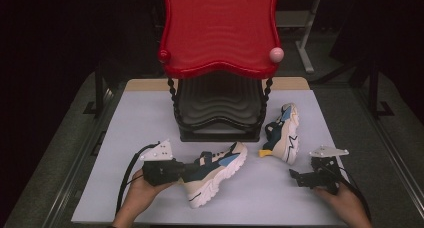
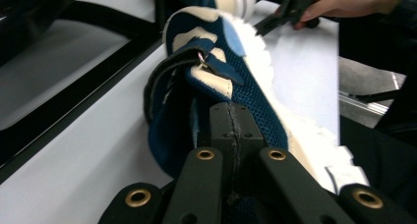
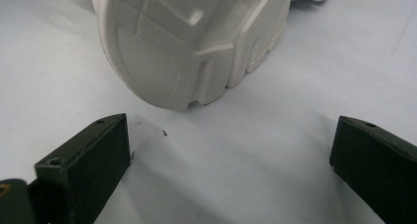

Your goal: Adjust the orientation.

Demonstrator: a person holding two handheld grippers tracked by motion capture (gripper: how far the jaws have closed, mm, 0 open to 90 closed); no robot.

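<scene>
**Sneaker Handling at a Two-Tier Shoe Rack**

Pale, matte sheeting covers the table (image 1: 125, 138), which is surrounded by a dark room. At the far edge a shoe rack (image 1: 220, 113) is placed; its upper shelf (image 1: 220, 28) is glossy red moulded plastic with a wavy ribbed surface and scalloped rim, and a ball knob sits at each front corner. The lower shelf (image 1: 220, 105) is black, ribbed in the same pattern, and is carried on beaded black posts. No shoe is seen on either shelf.

The near sneaker (image 1: 220, 170) is gripped at its heel collar by the left gripper (image 1: 187, 170); the jaws are closed tight on the dark blue mesh. The shoe is held tilted over the table, just in front of the rack, with its toe pointing right. Its upper is built of blue mesh, cream panels and a light blue patch; the white sole is thick and toothed.

The second sneaker (image 1: 284, 134) is laid on its side to the right of the rack, with its smooth, blocky cream sole (image 3: 192, 42) facing the right gripper (image 1: 296, 177). That gripper's jaws are spread wide, nothing is between them, and they are kept just short of the sole.
</scene>
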